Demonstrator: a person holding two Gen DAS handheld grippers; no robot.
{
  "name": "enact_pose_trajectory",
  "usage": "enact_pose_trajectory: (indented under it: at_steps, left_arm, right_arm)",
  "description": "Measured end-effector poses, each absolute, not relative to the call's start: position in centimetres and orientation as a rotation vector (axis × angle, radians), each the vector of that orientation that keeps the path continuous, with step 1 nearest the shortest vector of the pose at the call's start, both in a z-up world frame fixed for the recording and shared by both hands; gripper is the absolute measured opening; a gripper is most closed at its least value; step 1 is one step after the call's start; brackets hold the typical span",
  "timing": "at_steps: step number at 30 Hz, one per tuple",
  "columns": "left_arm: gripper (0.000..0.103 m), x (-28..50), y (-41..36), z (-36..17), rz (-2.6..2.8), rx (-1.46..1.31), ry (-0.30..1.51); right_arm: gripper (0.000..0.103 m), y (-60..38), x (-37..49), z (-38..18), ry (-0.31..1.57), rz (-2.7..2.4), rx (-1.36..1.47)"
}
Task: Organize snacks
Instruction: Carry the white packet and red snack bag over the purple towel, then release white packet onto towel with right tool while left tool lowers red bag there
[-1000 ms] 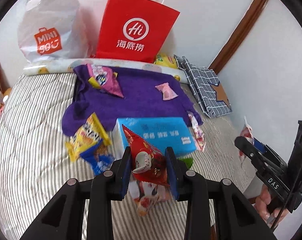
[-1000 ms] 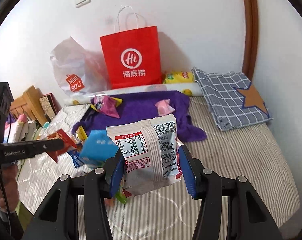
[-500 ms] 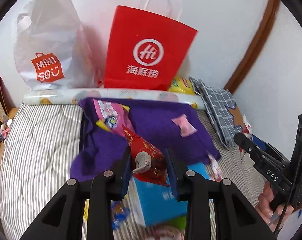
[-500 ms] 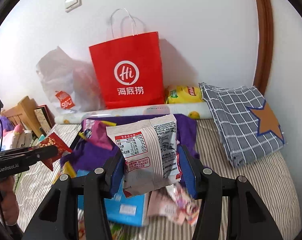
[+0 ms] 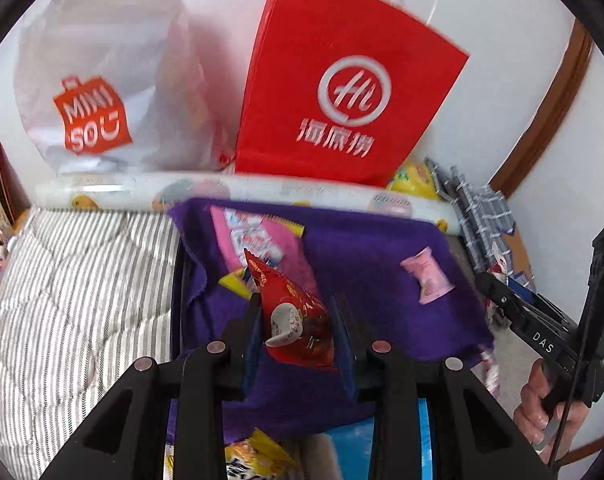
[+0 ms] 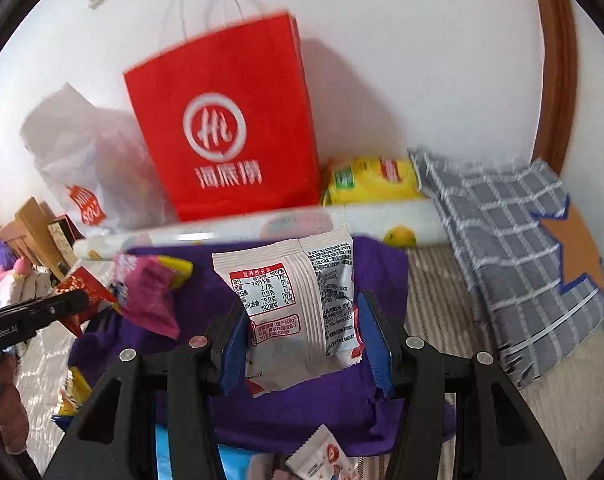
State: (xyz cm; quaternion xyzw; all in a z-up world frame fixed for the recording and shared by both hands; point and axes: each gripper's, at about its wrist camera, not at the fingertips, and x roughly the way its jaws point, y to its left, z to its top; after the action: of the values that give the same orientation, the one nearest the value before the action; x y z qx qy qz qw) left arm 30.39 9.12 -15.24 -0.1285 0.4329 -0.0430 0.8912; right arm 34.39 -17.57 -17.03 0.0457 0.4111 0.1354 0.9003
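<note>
My left gripper (image 5: 296, 330) is shut on a red triangular snack packet (image 5: 292, 316), held above the purple cloth (image 5: 365, 264). My right gripper (image 6: 303, 334) is shut on a white snack pouch (image 6: 298, 304) whose nutrition label faces the camera, also over the purple cloth (image 6: 381, 264). A pink snack bag (image 5: 258, 240) and a small pink candy (image 5: 427, 276) lie on the cloth. A red paper bag (image 5: 337, 92) stands upright against the wall behind it. The right gripper shows at the right edge of the left wrist view, the left gripper at the left edge of the right wrist view.
A white Miniso plastic bag (image 5: 98, 92) stands left of the red bag. A rolled printed sheet (image 5: 142, 194) lies along the wall, a yellow packet (image 6: 371, 180) and a grey checked cloth (image 6: 513, 244) to the right. A blue box (image 5: 421, 440) and loose snacks lie near me on the striped bedding (image 5: 78, 280).
Both grippers have moved forward and lower toward the red bag, keeping their packets. The blue box and loose snacks have slid under the fingers; the purple cloth now lies directly beneath.
</note>
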Motion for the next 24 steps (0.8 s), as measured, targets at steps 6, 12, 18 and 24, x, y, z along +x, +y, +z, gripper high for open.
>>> enact_pose_trajectory:
  at_steps: [6,12,18,24]
  left_arm:
    - [0.031,30.1,9.9,-16.7,-0.098,-0.297,0.929]
    - [0.031,30.4,9.7,-17.7,-0.097,-0.289,0.952]
    - [0.031,30.6,9.8,-18.4,-0.102,-0.299,0.974]
    - [0.031,30.5,9.7,-18.7,-0.107,-0.307,0.987]
  right_arm:
    - [0.052,-17.5,34.1,-18.8,0.896,0.308,0.098]
    - [0.052,-16.8,34.8,-20.2,0.94,0.298,0.057]
    - [0.052,-16.5,35.1,-20.6,0.964,0.305,0.052]
    - [0.053,-16.4,35.0,-20.5,0.959,0.31,0.049]
